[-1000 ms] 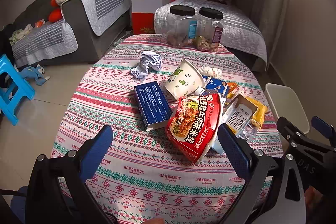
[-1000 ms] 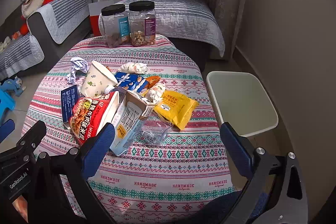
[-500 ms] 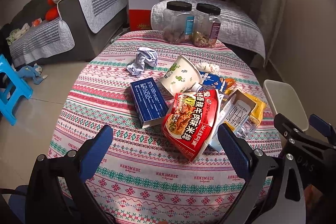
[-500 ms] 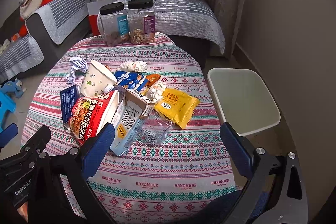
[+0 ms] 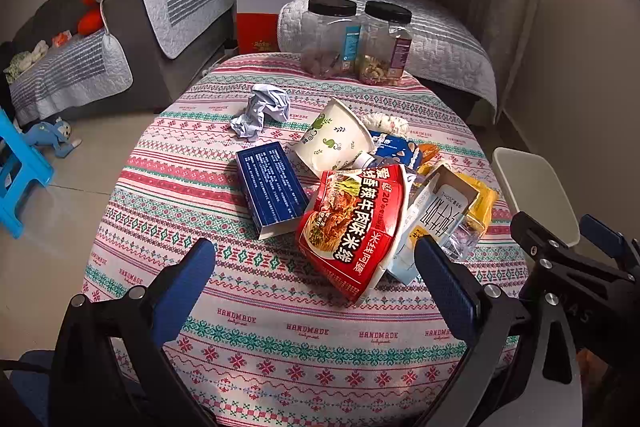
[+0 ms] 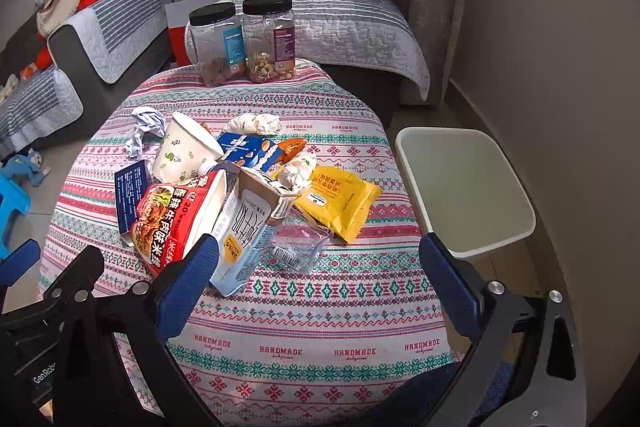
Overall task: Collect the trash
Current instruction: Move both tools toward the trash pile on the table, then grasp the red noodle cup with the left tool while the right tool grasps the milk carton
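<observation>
Now both grippers, left gripper (image 5: 316, 281) and right gripper (image 6: 316, 281), are hanging wide open and empty, probably getting ready to grab the trash pile (image 6: 240, 195) for the bin (image 6: 516, 203).

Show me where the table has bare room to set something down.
Free cloth: the near strip of the table between the tongs and the red noodle packet; also the left side beside the blue box, and between the jars and the pile. Crowded: the centre-right heap around the paper cup.
</observation>
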{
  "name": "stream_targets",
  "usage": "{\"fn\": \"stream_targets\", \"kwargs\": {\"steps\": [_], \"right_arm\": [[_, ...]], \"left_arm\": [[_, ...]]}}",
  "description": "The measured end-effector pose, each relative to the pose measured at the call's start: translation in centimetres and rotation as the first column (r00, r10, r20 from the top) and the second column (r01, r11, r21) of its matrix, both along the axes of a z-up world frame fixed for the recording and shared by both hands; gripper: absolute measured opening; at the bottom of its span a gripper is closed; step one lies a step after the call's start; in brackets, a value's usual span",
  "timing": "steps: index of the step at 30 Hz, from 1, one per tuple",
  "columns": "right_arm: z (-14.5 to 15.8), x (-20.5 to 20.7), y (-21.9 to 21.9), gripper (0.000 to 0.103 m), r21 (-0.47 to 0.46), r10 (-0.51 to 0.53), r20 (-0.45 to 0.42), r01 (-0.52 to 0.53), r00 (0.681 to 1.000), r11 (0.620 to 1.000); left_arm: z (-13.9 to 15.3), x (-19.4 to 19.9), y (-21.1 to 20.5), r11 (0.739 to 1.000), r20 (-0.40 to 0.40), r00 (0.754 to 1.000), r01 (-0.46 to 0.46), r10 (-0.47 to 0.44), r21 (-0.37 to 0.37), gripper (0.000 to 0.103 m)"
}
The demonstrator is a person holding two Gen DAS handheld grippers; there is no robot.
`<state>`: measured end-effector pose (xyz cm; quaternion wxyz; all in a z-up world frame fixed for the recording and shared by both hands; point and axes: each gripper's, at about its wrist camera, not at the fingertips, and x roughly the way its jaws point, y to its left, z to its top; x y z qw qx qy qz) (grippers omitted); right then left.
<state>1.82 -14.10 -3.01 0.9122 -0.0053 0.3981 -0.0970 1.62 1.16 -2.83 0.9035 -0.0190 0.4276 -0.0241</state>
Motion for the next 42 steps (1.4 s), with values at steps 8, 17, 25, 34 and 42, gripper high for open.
{"fn": "stream_targets", "kwargs": {"steps": [8, 17, 25, 34, 42], "right_arm": [[0.0, 0.0, -0.1, 0.096, 0.003, -0.001, -0.002, 0.001, 1.0, 1.0], [-0.3, 0.2, -0.4, 0.096, 0.031, -0.004, -0.019, 0.004, 1.0, 1.0], [-0.7, 0.8, -1.2, 0.096, 0.113, -0.009, -0.047, 0.014, 0.999, 0.993], [-1.8, 3.6, -2.4, 0.096, 0.33, 0.057, -0.096, -0.022, 0.994, 0.944], [-4.2, 8.3, -3.2, 0.093, 0.45, 0.103, -0.184, -0.01, 0.977, 0.893]], "left_arm": [[0.0, -0.1, 0.0, 1.0, 0.011, 1.0, 0.008, -0.008, -0.004, 0.096], [-0.3, 0.1, 0.1, 1.0, -0.001, 1.0, 0.006, -0.006, -0.01, 0.096], [-1.1, 0.5, 0.0, 1.0, -0.042, 0.999, 0.018, -0.019, -0.017, 0.096], [-4.1, 1.8, -1.3, 0.998, -0.127, 0.991, 0.053, -0.05, 0.021, 0.096], [-7.0, 3.4, -1.4, 0.995, -0.164, 0.984, 0.077, -0.066, 0.06, 0.096]]}}
